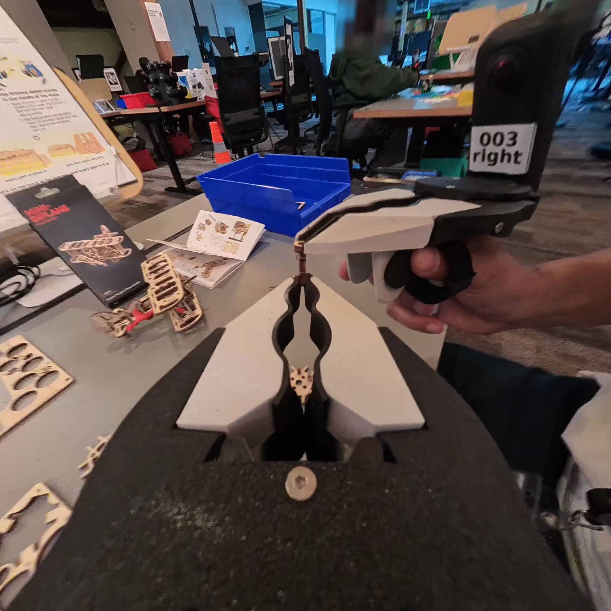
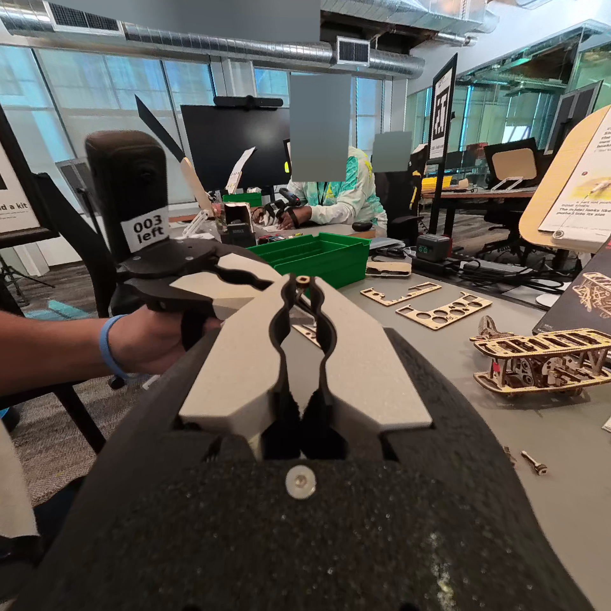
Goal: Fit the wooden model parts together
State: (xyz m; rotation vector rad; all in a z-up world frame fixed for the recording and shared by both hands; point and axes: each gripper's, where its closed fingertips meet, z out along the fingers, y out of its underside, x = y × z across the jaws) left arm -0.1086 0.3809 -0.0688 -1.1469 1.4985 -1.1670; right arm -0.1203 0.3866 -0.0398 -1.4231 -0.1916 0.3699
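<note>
Above the grey worktop (image 1: pixel 139 373), a thin wooden rod (image 1: pixel 301 264) spans both tool tips. The left tool (image 1: pixel 302 281) pinches its lower end, jaws narrow; the right tool (image 1: pixel 299 243) clamps the top from the right, level, its handle in a hand (image 1: pixel 463 291). A spiked wooden piece (image 1: pixel 301 383) sits between the left fingers. Farther off stand the wooden biplane (image 1: pixel 158 297), a booklet (image 1: pixel 215 244), and a blue bin (image 1: pixel 277 188) holding a small wooden piece.
</note>
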